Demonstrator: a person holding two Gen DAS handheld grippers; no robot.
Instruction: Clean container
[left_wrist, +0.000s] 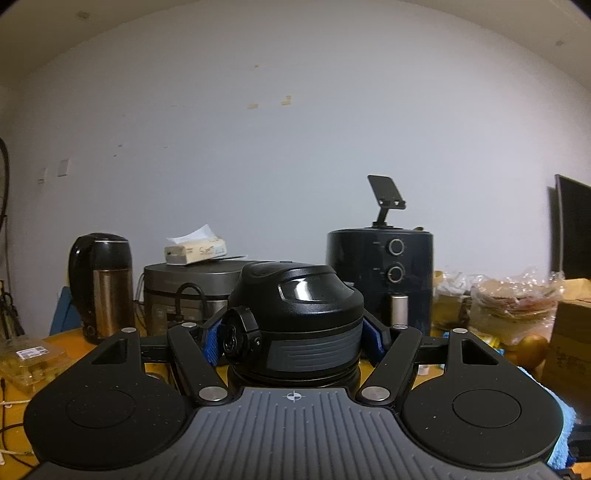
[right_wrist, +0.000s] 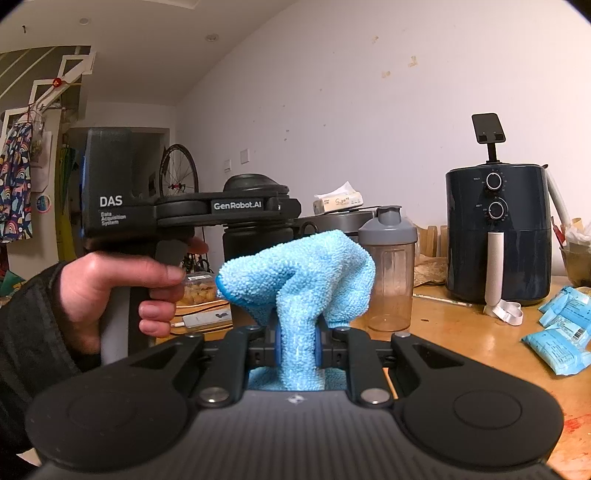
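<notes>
A black bottle (left_wrist: 295, 317) with a black and grey flip lid stands upright between the blue pads (left_wrist: 211, 343) of my left gripper (left_wrist: 293, 341), which is shut on it just below the lid. In the right wrist view a person's hand (right_wrist: 110, 284) holds that left gripper (right_wrist: 284, 206) level, clamped on the same bottle (right_wrist: 255, 236). My right gripper (right_wrist: 297, 347) is shut on a light blue microfibre cloth (right_wrist: 306, 266), which bunches up above the fingers. The cloth is to the right of the bottle and apart from it.
A clear shaker bottle (right_wrist: 391, 266) with a grey lid stands on the wooden table (right_wrist: 461, 332). At the back are a dark air fryer (right_wrist: 496, 229), a rice cooker (left_wrist: 184, 291) and a kettle (left_wrist: 101, 284). Blue packets (right_wrist: 561, 332) lie at the right.
</notes>
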